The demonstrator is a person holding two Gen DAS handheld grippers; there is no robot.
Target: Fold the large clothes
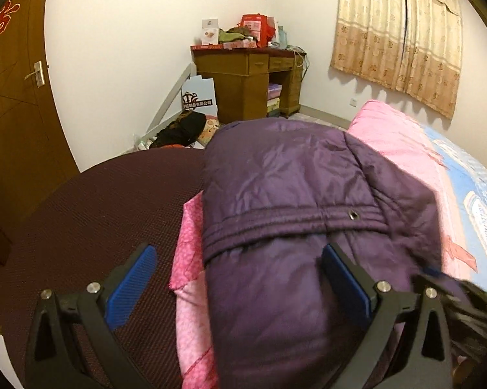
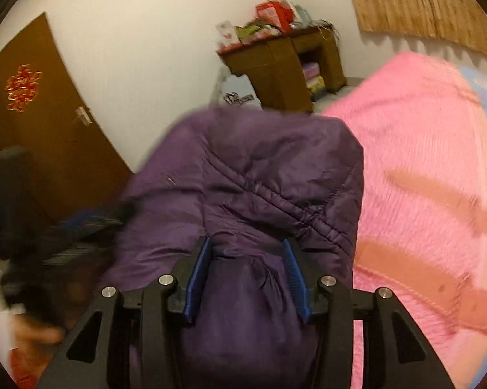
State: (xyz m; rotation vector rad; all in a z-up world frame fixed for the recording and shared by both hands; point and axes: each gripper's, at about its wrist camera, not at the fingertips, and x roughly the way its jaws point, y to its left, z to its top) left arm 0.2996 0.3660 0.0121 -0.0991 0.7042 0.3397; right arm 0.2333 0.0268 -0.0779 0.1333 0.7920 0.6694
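A folded purple padded jacket [image 1: 292, 201] lies on the pink quilt [image 1: 396, 142] at the bed's edge. My left gripper [image 1: 240, 259] is wide open just above it, its blue pads either side of the near fold, holding nothing. In the right wrist view the same jacket [image 2: 253, 175] fills the middle, blurred. My right gripper [image 2: 248, 253] is partly closed, its blue pads [image 2: 198, 269] pressing a bunched fold of the jacket between them. The left gripper shows as a dark blur [image 2: 68, 236] at the left.
A dark red mesh surface [image 1: 97, 214] lies left of the jacket. A wooden desk [image 1: 250, 81] piled with boxes stands against the far wall. A brown door [image 1: 13, 97] is at the left, curtains [image 1: 402, 32] at the right. Bags lie on the floor [image 1: 185, 129].
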